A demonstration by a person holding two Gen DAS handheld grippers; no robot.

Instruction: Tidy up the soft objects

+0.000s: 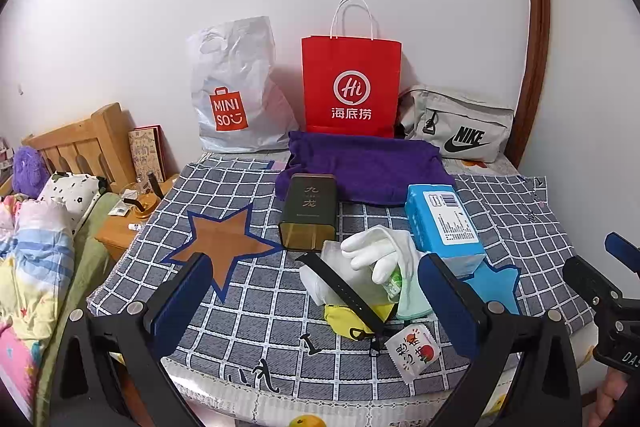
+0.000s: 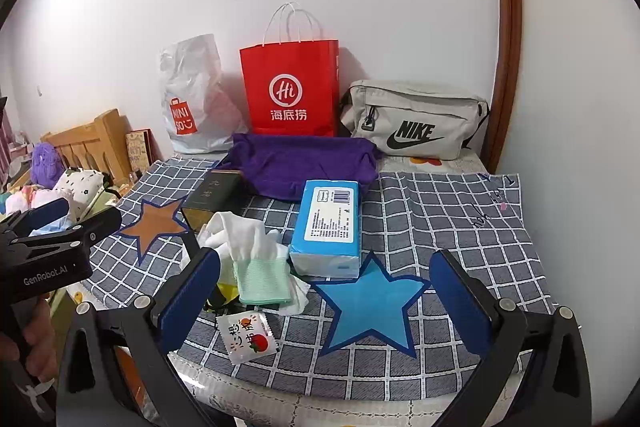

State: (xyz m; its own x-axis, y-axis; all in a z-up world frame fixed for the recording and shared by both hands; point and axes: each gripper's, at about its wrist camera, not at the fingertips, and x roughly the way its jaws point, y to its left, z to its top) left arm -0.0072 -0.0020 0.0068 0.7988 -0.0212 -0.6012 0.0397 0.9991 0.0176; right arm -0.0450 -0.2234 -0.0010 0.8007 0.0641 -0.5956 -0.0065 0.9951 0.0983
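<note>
Two white gloves (image 1: pixel 380 251) are heaped near the desk's (image 2: pixel 460 211) front edge, beside a blue tissue pack (image 2: pixel 328 223). Both the left gripper (image 1: pixel 316 299) and right gripper (image 2: pixel 324 299) are held wide, empty.

Both wrist views look forward and slightly down from the table's near edge, side by side, sharing the red bag (image 1: pixel 351 87) (image 2: pixel 291 91) and wall.

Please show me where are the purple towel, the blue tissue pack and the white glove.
purple towel (image 1: pixel 362 163): left wrist view, on the middle of the folded cloth.
blue tissue pack (image 2: pixel 330 223): right wrist view, on its white label.
white glove (image 1: pixel 370 247): left wrist view, on the fingers.
</note>
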